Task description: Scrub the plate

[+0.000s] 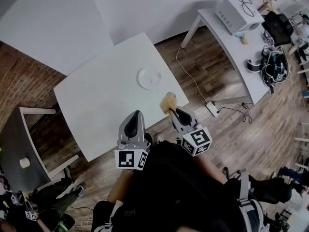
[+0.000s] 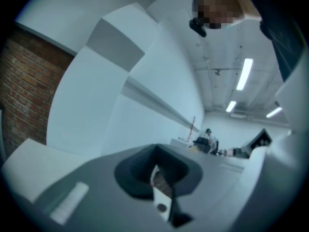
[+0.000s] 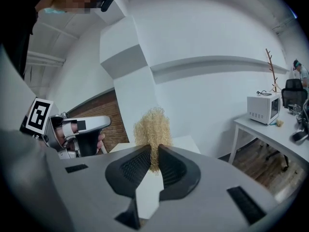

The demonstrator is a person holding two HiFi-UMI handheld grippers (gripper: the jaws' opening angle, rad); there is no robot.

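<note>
plainly, the right gripper (image 3: 153, 151) is clamped on a scrubber (image 3: 152, 127), a loose, wiry tuft of pale straw-coloured fibre. its two dark ribbed pads pinch the tuft's lower end, and the frizzy top stands clear above them. in the head view that tuft sits just below centre, over the near right edge of the table (image 1: 96, 100), a smooth, matte white square slab.

the plate (image 1: 149, 78) lies flat on the table at centre frame, above the scrubber and apart from it. it is round, white and glossy, with a shallow rim.

the left gripper (image 2: 154, 153) has its dark pads drawn together at the tips with nothing between them (only a sliver of table edge and brown floor shows in the slot beneath). it is held at lower centre of the head view, beside the right one, its marker cube toward the person.

a boxy white microwave (image 1: 236, 14) sits on a long white desk (image 1: 241, 57) at upper right, over wood-plank floor (image 1: 207, 144).
</note>
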